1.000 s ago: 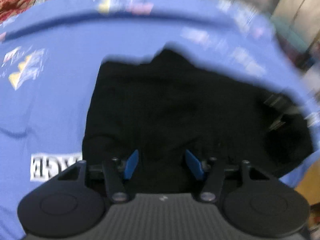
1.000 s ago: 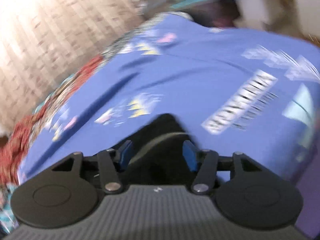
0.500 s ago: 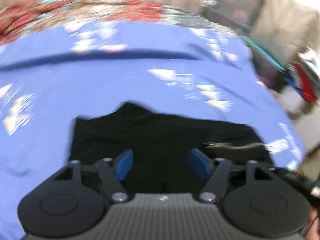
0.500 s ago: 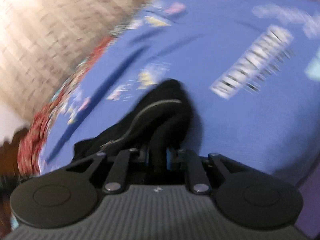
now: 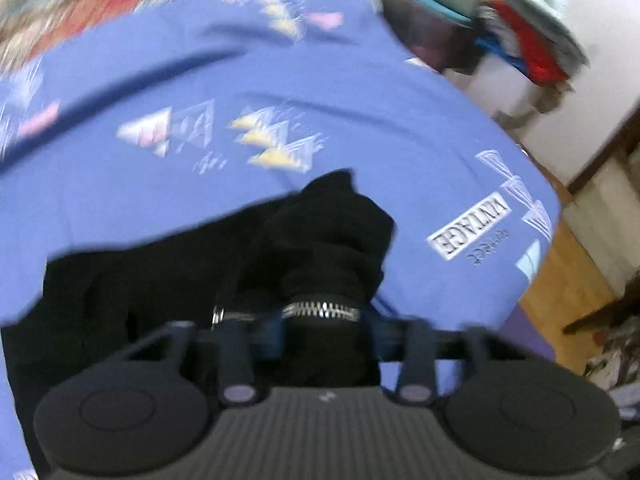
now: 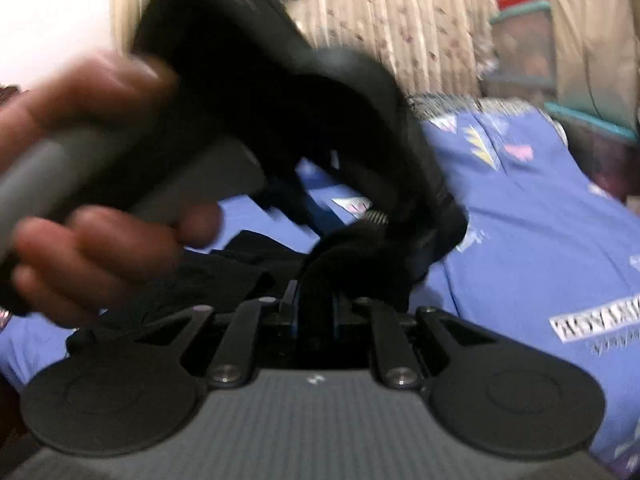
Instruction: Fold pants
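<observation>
The black pants (image 5: 168, 264) lie bunched on a blue printed bedsheet (image 5: 360, 128). A fold of them with a silver zipper (image 5: 320, 311) sits between my left gripper's (image 5: 326, 330) blue fingers, which are partly closed around it. In the right wrist view my right gripper (image 6: 316, 312) is shut on a thick fold of the pants (image 6: 352, 260). The left gripper's body and the hand holding it (image 6: 100, 208) fill the upper left of that view, right beside the same fold. Both views are blurred.
The bed's edge and a wooden floor (image 5: 560, 280) lie to the right. A pile of clothes (image 5: 532, 48) and storage bins (image 6: 524, 52) stand beyond the bed. A curtain (image 6: 420, 20) hangs behind it.
The left gripper swung right and has closed in from wide open onto the zipper fold. The right gripper stays shut on the pants and has turned toward the left gripper.
</observation>
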